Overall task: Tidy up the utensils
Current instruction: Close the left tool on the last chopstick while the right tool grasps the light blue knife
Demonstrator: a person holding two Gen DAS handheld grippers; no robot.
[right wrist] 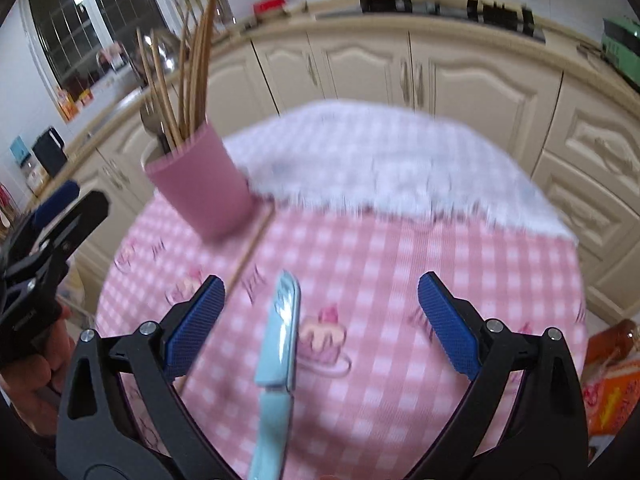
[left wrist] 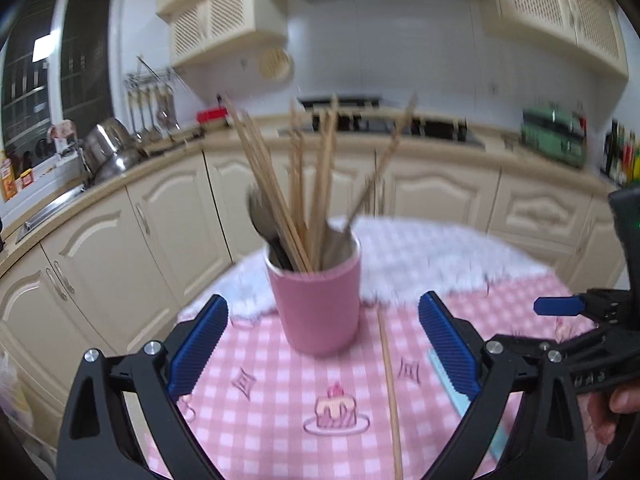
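A pink cup (left wrist: 318, 304) stands on the pink checked tablecloth (left wrist: 280, 400) and holds several wooden chopsticks (left wrist: 296, 184) and a metal spoon (left wrist: 262, 216). My left gripper (left wrist: 324, 344) is open, with the cup between and just beyond its fingertips. One loose chopstick (left wrist: 390, 392) lies on the cloth to the right of the cup. A light blue knife (right wrist: 280, 344) lies on the cloth between the jaws of my open right gripper (right wrist: 320, 320). The cup (right wrist: 204, 192) and the loose chopstick (right wrist: 250, 250) also show in the right wrist view, to the left.
The round table (right wrist: 400, 168) has a white checked part at the far side. Cream kitchen cabinets (left wrist: 440, 196) and a counter with a stove (left wrist: 400, 124) and steel pots (left wrist: 108, 148) run behind. An orange packet (right wrist: 612, 400) sits at the right.
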